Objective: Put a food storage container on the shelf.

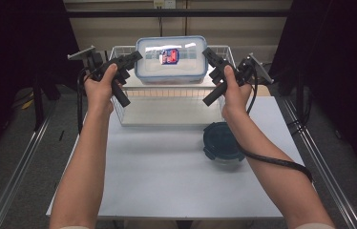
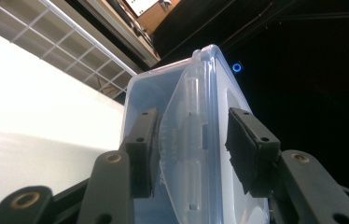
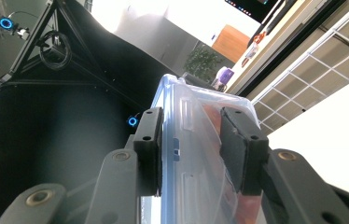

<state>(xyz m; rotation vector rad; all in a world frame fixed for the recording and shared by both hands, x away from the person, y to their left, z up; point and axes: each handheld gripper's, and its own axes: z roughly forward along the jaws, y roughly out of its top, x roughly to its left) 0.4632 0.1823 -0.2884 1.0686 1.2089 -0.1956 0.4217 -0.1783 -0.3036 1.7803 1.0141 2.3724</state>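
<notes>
A: Held clear lidded food container (image 1: 171,59) above wire basket (image 1: 119,52), left gripper (image 2: 192,140) and right gripper (image 3: 192,144) clamped on opposite ends.

B: Left bite possibly loose; could've tipped, dropped into basket.

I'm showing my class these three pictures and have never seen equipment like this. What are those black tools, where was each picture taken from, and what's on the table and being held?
A person holds a hand-operated two-jaw gripper in each hand: the left gripper and the right gripper. One camera looks down from above; one rides on each gripper, looking along its jaws. Together they hold a clear lidded container by its two ends, above a white wire basket on the white table. Something red and blue lies inside. A dark round lidded container sits on the table.
</notes>
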